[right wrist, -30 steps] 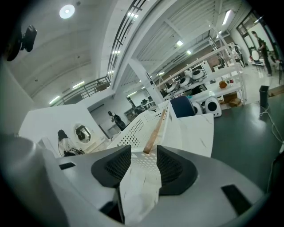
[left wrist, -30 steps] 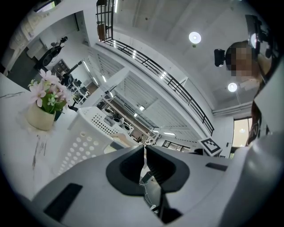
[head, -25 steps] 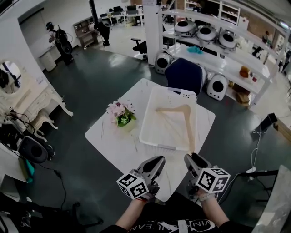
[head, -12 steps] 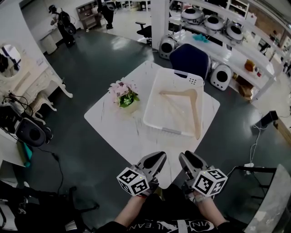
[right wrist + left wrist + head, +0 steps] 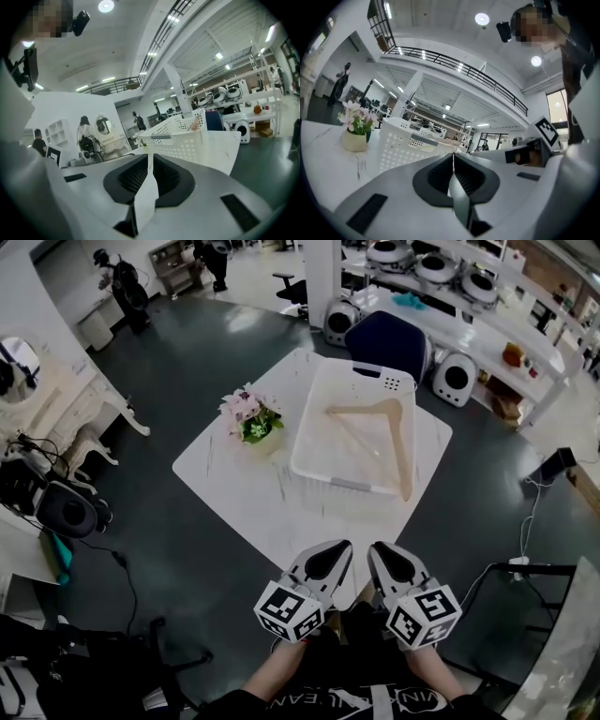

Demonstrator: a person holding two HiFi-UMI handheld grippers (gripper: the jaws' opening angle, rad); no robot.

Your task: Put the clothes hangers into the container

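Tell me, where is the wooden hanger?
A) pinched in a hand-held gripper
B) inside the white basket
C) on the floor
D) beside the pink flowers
B, because the head view shows the wooden hanger lying inside the white basket.

Only partial, unreadable white lettering on the person's shirt

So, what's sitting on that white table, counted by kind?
White basket: 1
Wooden clothes hanger, lying in the basket: 1 that can be made out
Pot of pink flowers: 1
Total: 3
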